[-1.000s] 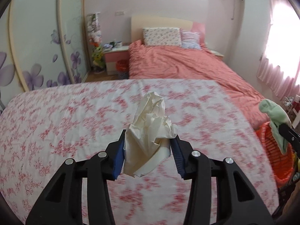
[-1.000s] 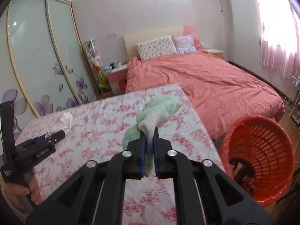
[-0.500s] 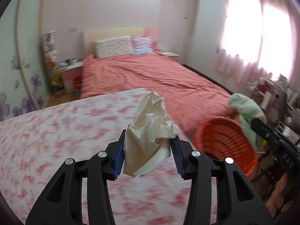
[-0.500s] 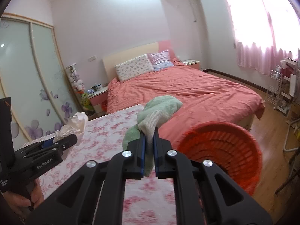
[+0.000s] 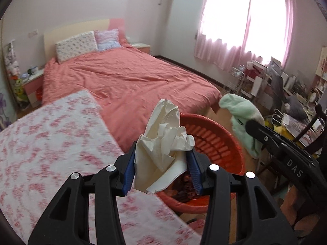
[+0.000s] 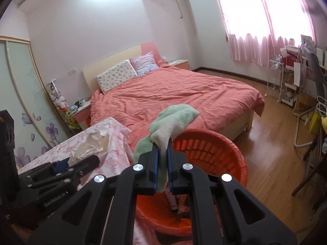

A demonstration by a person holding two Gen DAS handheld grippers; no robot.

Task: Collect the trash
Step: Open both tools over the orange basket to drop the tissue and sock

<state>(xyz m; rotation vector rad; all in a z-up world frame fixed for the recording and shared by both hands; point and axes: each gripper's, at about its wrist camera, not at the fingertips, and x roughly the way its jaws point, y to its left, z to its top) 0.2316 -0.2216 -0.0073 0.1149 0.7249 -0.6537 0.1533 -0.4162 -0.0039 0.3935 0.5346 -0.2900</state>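
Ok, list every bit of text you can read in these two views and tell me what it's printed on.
"DAS": white letters on the black body of the right gripper, seen from the left wrist view.
"GenRobot.AI": white print on the black body of the left gripper, seen from the right wrist view.
"MU": partial red letters on a brown bag by the white rack; the rest is cut off.
Papers and boxes on the cluttered desk: too small to read.

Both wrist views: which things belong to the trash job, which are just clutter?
Job:
- crumpled paper in left gripper
- green cloth in right gripper
- red basket

Lying about:
- bed
- pillows
- floral tablecloth
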